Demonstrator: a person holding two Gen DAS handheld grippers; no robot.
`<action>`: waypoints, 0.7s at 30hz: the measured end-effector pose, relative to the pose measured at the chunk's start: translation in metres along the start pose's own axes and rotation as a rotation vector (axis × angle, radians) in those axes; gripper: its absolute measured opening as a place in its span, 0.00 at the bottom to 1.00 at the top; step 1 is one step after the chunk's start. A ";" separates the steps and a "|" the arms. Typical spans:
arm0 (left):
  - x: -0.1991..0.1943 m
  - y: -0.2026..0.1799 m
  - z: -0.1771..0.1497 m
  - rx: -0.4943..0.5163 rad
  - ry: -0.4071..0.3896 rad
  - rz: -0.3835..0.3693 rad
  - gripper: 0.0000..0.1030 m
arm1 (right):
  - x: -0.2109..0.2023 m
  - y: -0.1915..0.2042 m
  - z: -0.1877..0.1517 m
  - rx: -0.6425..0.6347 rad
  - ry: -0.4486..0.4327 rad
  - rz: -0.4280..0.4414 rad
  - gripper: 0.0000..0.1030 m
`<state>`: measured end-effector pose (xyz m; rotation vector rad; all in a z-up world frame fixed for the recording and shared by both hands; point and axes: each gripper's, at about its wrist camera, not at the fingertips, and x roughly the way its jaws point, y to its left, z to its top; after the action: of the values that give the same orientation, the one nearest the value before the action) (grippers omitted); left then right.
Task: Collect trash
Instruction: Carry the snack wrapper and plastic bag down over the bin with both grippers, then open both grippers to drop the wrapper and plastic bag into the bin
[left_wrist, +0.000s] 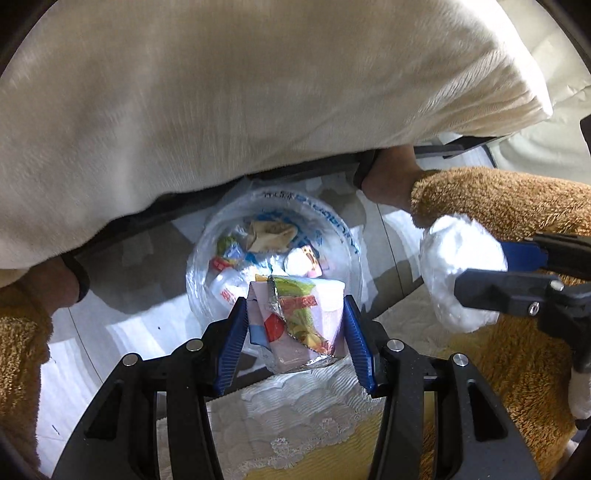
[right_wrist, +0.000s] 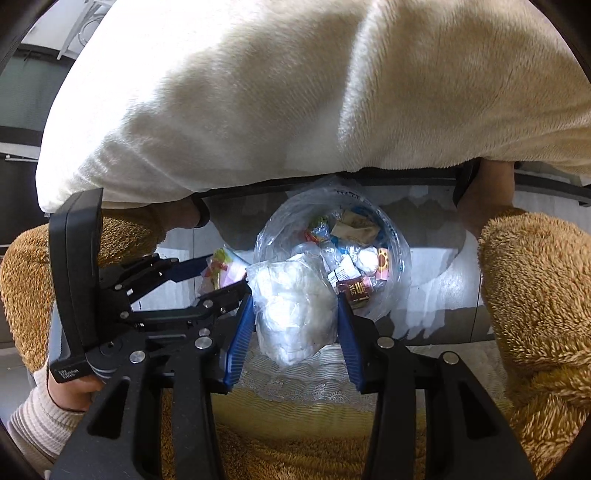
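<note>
In the left wrist view my left gripper (left_wrist: 295, 314) is shut on a crumpled colourful snack wrapper (left_wrist: 295, 321), held just above a round bin lined with a clear bag (left_wrist: 341, 230) and holding several wrappers. My right gripper (left_wrist: 476, 271) comes in from the right, shut on a white plastic wad (left_wrist: 461, 266). In the right wrist view that gripper (right_wrist: 295, 314) grips the white plastic wad (right_wrist: 295, 310) over the near rim of the bin (right_wrist: 395, 240). The left gripper (right_wrist: 225, 273) shows at left with the snack wrapper (right_wrist: 221, 271).
A cream fleece garment (left_wrist: 240, 92) fills the upper half of both views. Brown plush slippers (right_wrist: 535, 295) flank the bin on the pale tiled floor (left_wrist: 129, 280). A lace-edged yellow cloth (left_wrist: 295, 424) lies below the grippers. A cuffed hand (right_wrist: 62, 391) holds the left gripper's handle.
</note>
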<state>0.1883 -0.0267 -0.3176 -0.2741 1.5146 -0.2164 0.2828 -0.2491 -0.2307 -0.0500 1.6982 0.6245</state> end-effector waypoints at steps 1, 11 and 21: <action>0.002 0.000 -0.001 -0.001 0.006 -0.001 0.48 | 0.001 -0.001 0.001 0.006 0.004 0.001 0.43; 0.012 0.002 -0.007 -0.012 0.057 -0.029 0.48 | 0.017 -0.011 0.009 0.056 0.049 0.003 0.44; 0.017 0.006 -0.008 -0.044 0.100 -0.036 0.60 | 0.021 -0.016 0.012 0.092 0.058 0.000 0.57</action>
<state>0.1810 -0.0266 -0.3354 -0.3293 1.6156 -0.2284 0.2942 -0.2511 -0.2566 -0.0031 1.7809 0.5489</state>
